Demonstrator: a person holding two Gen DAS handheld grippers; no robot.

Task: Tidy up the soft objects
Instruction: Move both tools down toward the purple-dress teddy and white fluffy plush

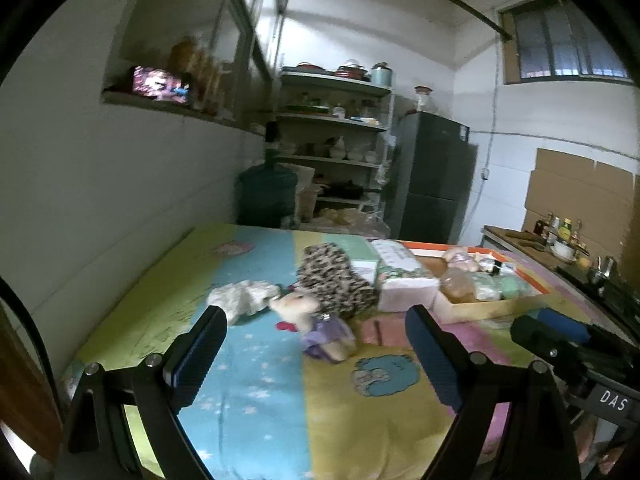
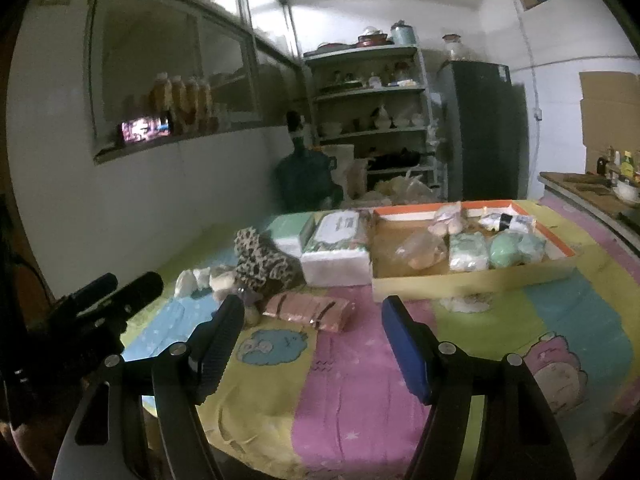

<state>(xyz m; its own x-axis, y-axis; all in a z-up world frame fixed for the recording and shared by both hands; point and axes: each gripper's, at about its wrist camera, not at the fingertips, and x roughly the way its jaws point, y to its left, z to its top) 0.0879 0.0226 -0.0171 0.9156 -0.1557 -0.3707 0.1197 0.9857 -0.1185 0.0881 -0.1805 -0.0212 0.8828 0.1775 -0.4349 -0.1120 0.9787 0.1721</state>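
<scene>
On a colourful cartoon cloth lie a small plush doll in a purple dress (image 1: 320, 322), a leopard-print soft item (image 1: 336, 280), a crumpled white cloth (image 1: 244, 296) and wrapped tissue packs (image 1: 400, 276). My left gripper (image 1: 316, 310) hovers open just short of the doll, nothing between its fingers. My right gripper (image 2: 313, 301) is open too, aimed at a flat pink packet (image 2: 308, 310) a little ahead of its tips. An orange-rimmed cardboard tray (image 2: 472, 276) holds green soft bundles (image 2: 508, 248) and a clear bag (image 2: 424, 246). The leopard item (image 2: 264, 260) sits left of the tissue packs (image 2: 336, 240).
Behind the table stand a green water jug (image 2: 304, 180), crowded shelves (image 2: 372, 92) and a dark fridge (image 2: 488, 132). A counter with bottles (image 2: 600, 188) runs along the right. The white wall borders the table's left side. Each gripper shows at the edge of the other's view.
</scene>
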